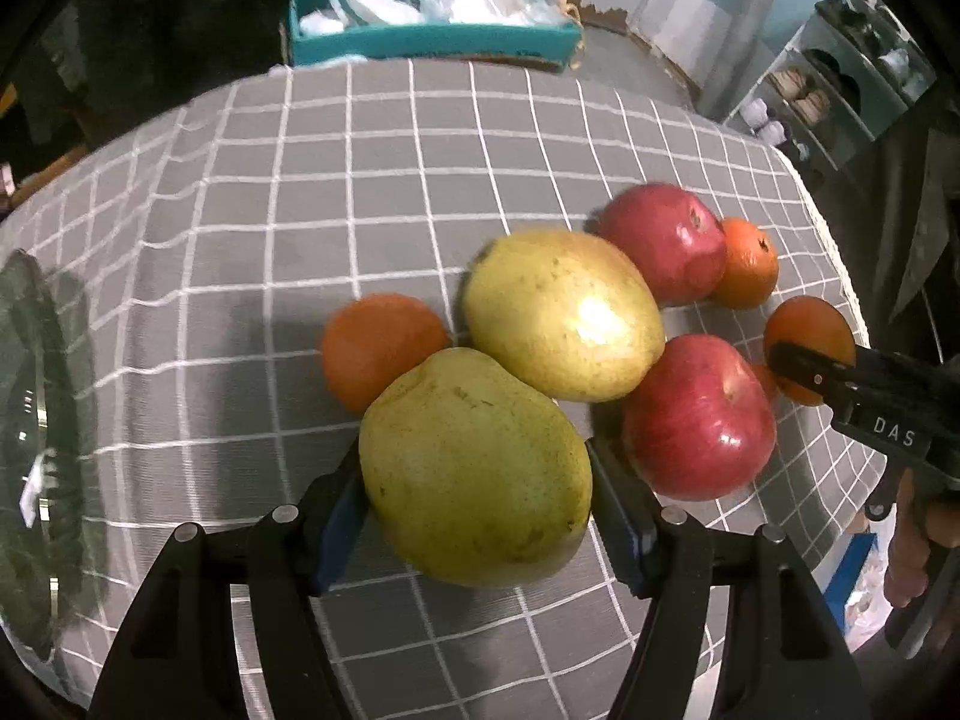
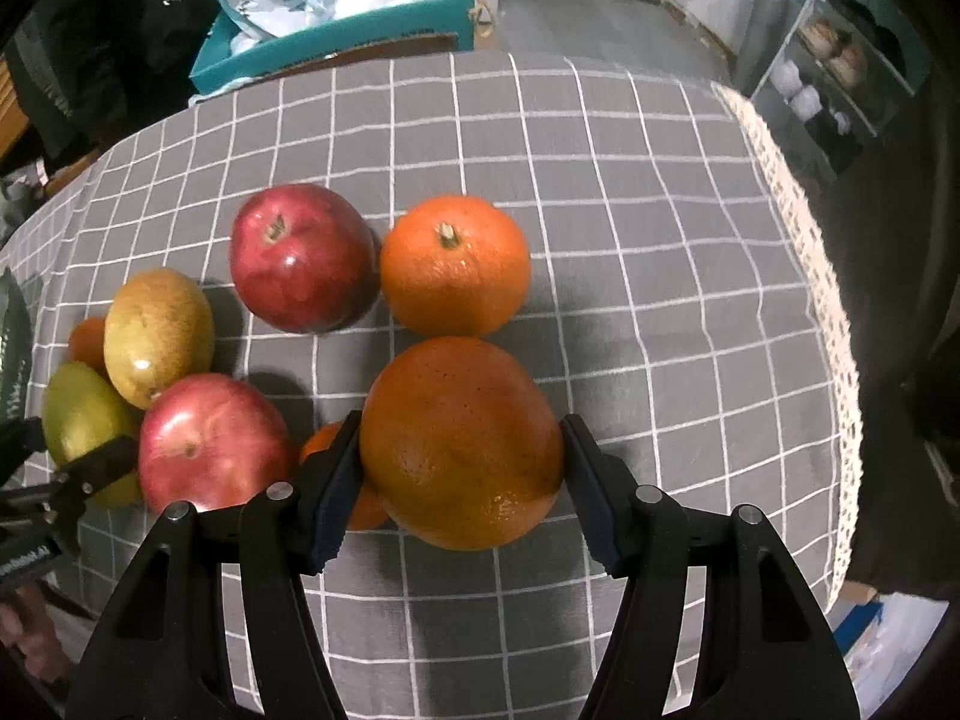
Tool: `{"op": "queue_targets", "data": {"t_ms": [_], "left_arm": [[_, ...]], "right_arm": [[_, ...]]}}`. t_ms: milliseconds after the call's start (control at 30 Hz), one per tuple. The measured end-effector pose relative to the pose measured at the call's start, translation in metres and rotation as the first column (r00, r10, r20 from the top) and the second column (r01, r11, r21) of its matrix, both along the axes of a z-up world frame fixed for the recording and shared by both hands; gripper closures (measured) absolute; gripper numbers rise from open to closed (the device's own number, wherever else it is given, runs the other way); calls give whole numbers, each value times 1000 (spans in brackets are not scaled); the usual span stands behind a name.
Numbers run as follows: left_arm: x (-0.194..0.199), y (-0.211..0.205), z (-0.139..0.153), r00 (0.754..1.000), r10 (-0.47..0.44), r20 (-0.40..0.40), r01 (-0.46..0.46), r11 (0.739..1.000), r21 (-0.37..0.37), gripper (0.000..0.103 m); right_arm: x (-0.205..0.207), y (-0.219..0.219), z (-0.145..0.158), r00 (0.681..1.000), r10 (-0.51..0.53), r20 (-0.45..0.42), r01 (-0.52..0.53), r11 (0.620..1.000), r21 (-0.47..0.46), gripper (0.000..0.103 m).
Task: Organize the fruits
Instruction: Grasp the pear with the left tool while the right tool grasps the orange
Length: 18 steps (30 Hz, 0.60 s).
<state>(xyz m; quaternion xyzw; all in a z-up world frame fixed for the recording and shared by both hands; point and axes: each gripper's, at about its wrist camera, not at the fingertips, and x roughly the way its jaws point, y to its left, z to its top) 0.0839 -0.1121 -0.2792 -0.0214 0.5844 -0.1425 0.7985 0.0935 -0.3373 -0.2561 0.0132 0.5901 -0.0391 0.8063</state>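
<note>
My left gripper (image 1: pixel 477 474) is shut on a green-yellow pear (image 1: pixel 474 468), which also shows at the left of the right wrist view (image 2: pixel 84 420). My right gripper (image 2: pixel 462 462) is shut on a large orange (image 2: pixel 462 441), seen at the right of the left wrist view (image 1: pixel 810 339). On the grey checked tablecloth (image 1: pixel 300 210) lie a second pear (image 1: pixel 564 315), two red apples (image 1: pixel 699 417) (image 1: pixel 666 243), an orange with a stem (image 2: pixel 456 264), and a small orange (image 1: pixel 378 348). Another small orange (image 2: pixel 354 486) is half hidden behind my right gripper's left finger.
A teal box (image 1: pixel 432 39) with plastic bags stands beyond the far table edge. A dark glass dish (image 1: pixel 30 432) sits at the left. The table's lace-trimmed edge (image 2: pixel 828 300) runs along the right, with shelves (image 2: pixel 840 60) behind it.
</note>
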Motion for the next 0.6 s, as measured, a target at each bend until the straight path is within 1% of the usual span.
{"op": "queue_targets", "data": {"t_ms": [100, 267, 400, 600], "left_arm": [[-3, 6, 12, 999, 8, 36, -8, 1000, 21, 33], [-7, 11, 28, 996, 30, 85, -33, 999, 37, 33], [-10, 11, 41, 992, 40, 122, -46, 998, 51, 33], [-16, 14, 63, 984, 52, 173, -61, 997, 46, 33]], "right_arm": [[2, 7, 6, 1000, 14, 24, -13, 1000, -22, 40], [-4, 15, 24, 996, 37, 87, -32, 998, -54, 40], [-10, 20, 39, 990, 47, 130, -41, 998, -52, 40], [-18, 27, 60, 980, 66, 187, -58, 997, -51, 40]]}}
